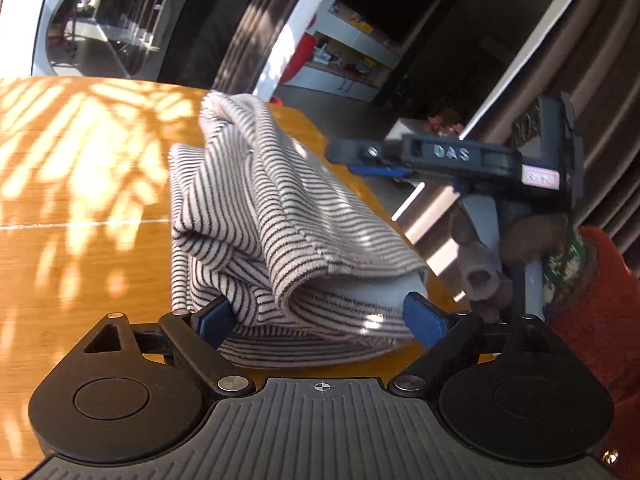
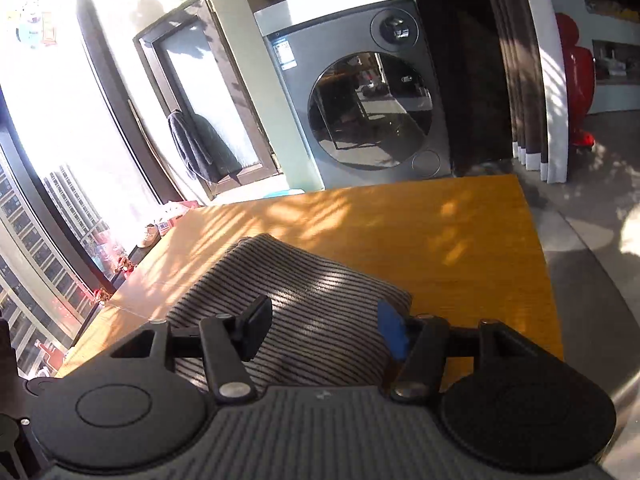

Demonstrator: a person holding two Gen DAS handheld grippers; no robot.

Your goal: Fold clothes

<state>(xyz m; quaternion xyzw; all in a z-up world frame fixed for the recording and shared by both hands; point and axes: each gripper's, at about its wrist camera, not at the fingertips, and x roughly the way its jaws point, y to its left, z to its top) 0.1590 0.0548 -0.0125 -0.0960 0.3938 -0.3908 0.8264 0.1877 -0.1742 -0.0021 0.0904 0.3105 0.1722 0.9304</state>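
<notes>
Left wrist view: the left gripper lies low and level over the bench, its jaws spread wide and released. The striped garment, folded into a thick bundle, sits on the bench directly ahead of the jaws, its near edge lying between the two blue pads; whether the pads touch the cloth cannot be told. To the right of these jaws, beyond the bundle, the right gripper is held sideways above the bench edge by the person's right hand, fingers wrapped round its handle, a red sleeve behind.

Right wrist view: the right gripper tilts downward over the striped garment, jaws released and parted, cloth visible beneath and between them. A washing machine stands beyond the bench.
</notes>
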